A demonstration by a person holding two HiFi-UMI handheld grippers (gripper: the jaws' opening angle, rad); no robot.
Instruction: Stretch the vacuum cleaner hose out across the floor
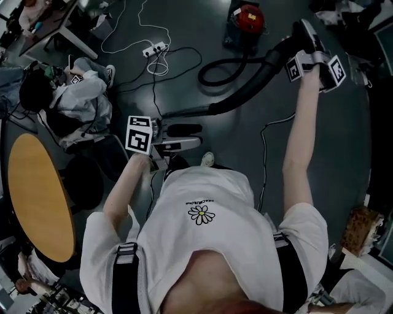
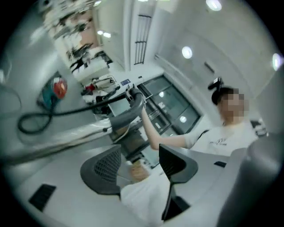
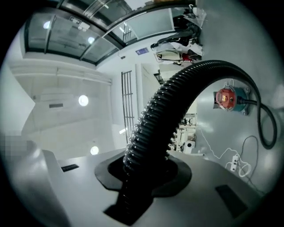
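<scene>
The hose [image 1: 245, 92] is black and ribbed along its length, thick where it nears the head camera and thinner toward the floor [image 1: 344, 153]. At the left of the head view the left gripper [image 1: 184, 136] sits low in front of the person's shirt [image 1: 209, 202]. Its jaws stand apart with nothing between them (its own view shows only shirt and room in the gap). The hose touches neither jaw. Its lowest visible stretch lies on the floor just beyond that gripper, then slants up and to the right. Behind that slant a thinner length curls in a loop on the floor and runs to the red and teal vacuum [image 1: 249, 18] at the top. At the right, the raised right gripper [image 1: 306, 38] has its jaws clenched on the hose, one on either side of the ribs. In the right gripper view the hose rises out of the jaws, arches over to the right and drops toward the vacuum.
</scene>
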